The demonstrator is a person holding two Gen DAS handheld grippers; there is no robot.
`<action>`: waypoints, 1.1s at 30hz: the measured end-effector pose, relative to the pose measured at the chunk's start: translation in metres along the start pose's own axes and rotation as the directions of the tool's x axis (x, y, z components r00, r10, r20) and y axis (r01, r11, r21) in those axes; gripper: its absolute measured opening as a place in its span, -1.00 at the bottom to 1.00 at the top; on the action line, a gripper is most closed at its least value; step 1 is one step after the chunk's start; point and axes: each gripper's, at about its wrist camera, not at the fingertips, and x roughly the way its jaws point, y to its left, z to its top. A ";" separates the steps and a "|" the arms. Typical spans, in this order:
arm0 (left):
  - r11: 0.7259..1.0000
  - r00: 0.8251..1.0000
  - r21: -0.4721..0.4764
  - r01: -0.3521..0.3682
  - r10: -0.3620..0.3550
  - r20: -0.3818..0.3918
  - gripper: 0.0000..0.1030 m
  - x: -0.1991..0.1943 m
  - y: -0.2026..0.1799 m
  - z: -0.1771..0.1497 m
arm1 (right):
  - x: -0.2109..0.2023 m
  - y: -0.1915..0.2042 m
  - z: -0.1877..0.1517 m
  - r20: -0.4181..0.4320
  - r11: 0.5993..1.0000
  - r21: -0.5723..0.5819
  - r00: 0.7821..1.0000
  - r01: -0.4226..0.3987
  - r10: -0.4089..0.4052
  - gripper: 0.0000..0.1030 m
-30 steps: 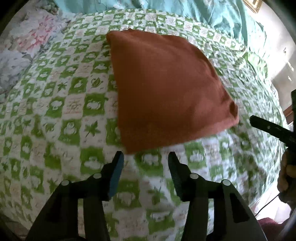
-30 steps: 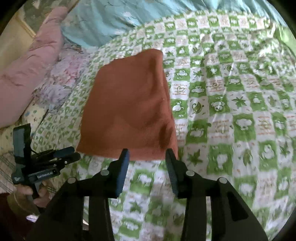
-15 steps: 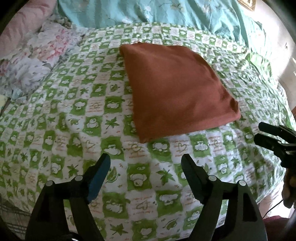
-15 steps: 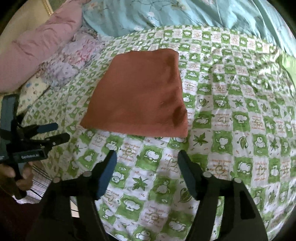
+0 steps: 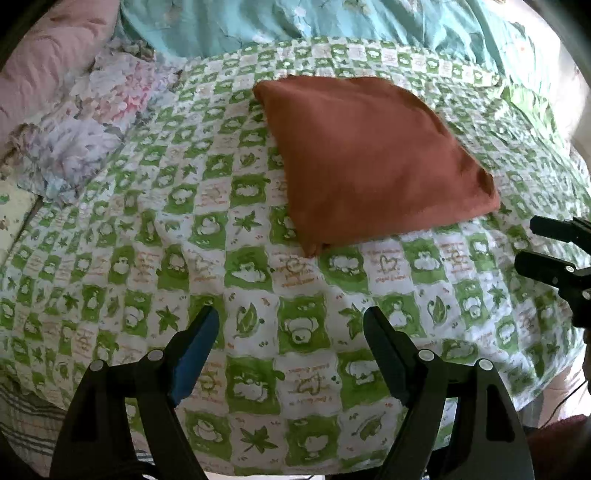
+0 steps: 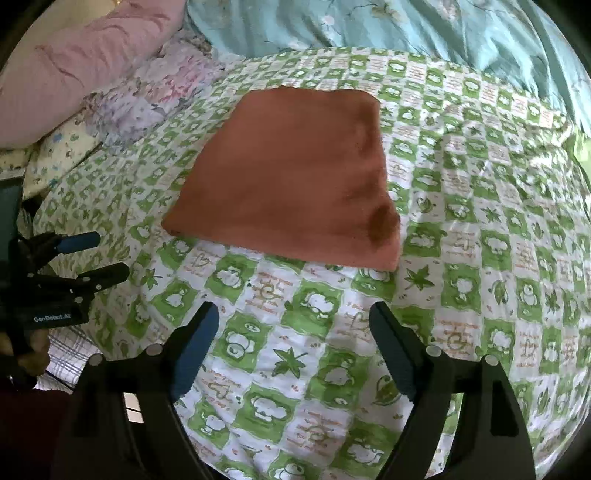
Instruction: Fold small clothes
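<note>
A rust-brown cloth (image 5: 369,158) lies folded into a flat square on the green-and-white checked bedspread (image 5: 258,266). My left gripper (image 5: 291,312) hovers over bare bedspread short of the cloth's near corner, jaws wide apart, nothing between them. In the right wrist view the same cloth (image 6: 295,177) shows a small dark dimple at its near right corner. My right gripper (image 6: 293,306) is also back from the cloth's near edge; its jaws are opening and hold nothing. Each view shows the other gripper at its side: the right gripper (image 5: 543,245) and the left gripper (image 6: 99,256).
A pink pillow (image 6: 81,62) and a crumpled floral cloth (image 5: 92,122) lie at the left. A teal blanket (image 5: 332,18) runs along the far side. The bed's near edge drops off just below the grippers. A hand (image 6: 33,354) grips the left gripper's handle.
Both grippers have opened from half apart to wide and drawn back from the cloth's near edge. The folded cloth has stayed where it lay.
</note>
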 end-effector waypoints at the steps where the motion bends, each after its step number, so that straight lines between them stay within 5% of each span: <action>1: 1.000 1.000 -0.001 -0.001 0.001 0.008 0.57 -0.001 0.001 0.003 | 0.000 0.001 0.001 0.004 1.000 -0.007 1.000 0.001 -0.001 0.65; 10: 0.998 0.998 -0.053 -0.035 0.038 0.052 0.61 0.003 0.010 0.040 | 0.001 -0.010 0.026 0.051 1.000 0.010 0.999 0.014 -0.015 0.73; 33: 0.993 0.993 -0.011 -0.114 0.113 -0.010 0.64 0.037 -0.003 0.082 | 0.042 -0.010 0.079 0.027 0.998 -0.029 0.998 -0.052 0.053 0.77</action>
